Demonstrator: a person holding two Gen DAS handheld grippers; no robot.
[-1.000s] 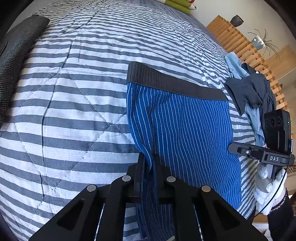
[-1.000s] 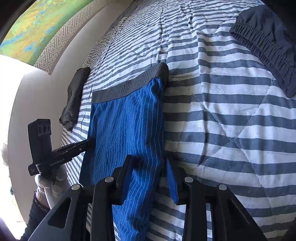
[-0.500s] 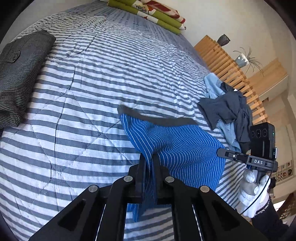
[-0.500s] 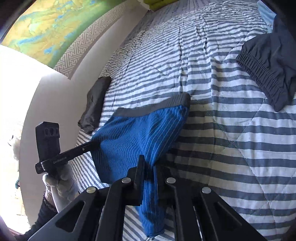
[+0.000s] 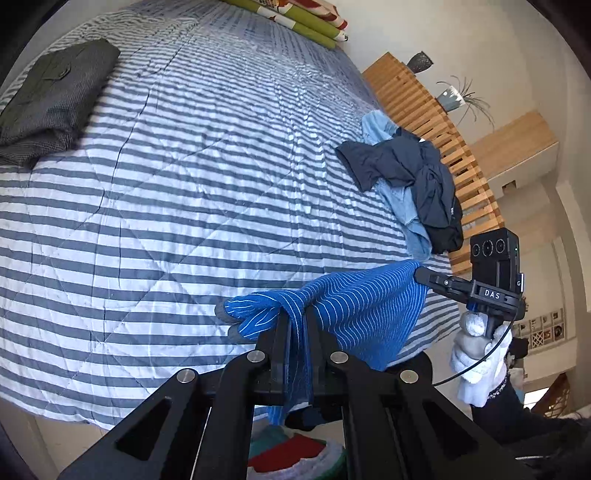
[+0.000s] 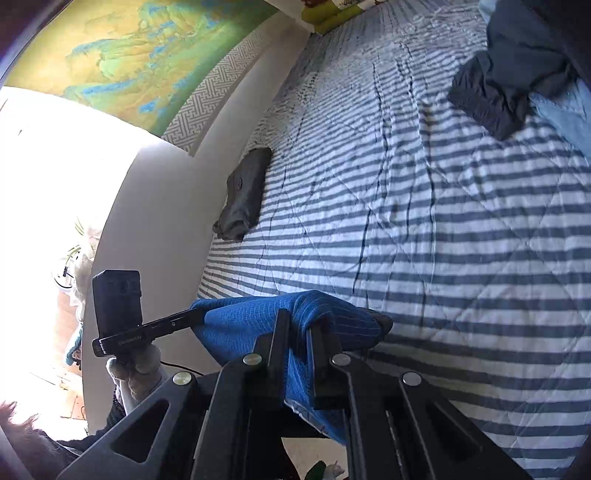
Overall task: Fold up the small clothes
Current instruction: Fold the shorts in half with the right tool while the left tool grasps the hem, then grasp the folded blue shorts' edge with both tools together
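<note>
Blue pinstriped shorts [image 5: 354, 310] with a grey waistband hang in the air above the near edge of the striped bed [image 5: 184, 184]. My left gripper [image 5: 295, 325] is shut on one hem corner of them. In the right wrist view the same blue shorts [image 6: 258, 325] are stretched between both tools, and my right gripper [image 6: 295, 328] is shut on the other corner. The right gripper [image 5: 424, 275] shows at the right of the left wrist view, in a white-gloved hand. The left gripper [image 6: 197, 315] shows at the left of the right wrist view.
A folded grey garment [image 5: 51, 99] lies at the bed's far left. A pile of dark navy and light blue clothes [image 5: 410, 177] sits at the bed's right edge by a wooden slatted rail [image 5: 443, 122]. Green pillows [image 5: 295, 18] lie at the head.
The right gripper has shut on the shorts' hem. Both grippers have risen and drawn back, lifting the shorts off the bed; the waistband now hangs away from the cover.
</note>
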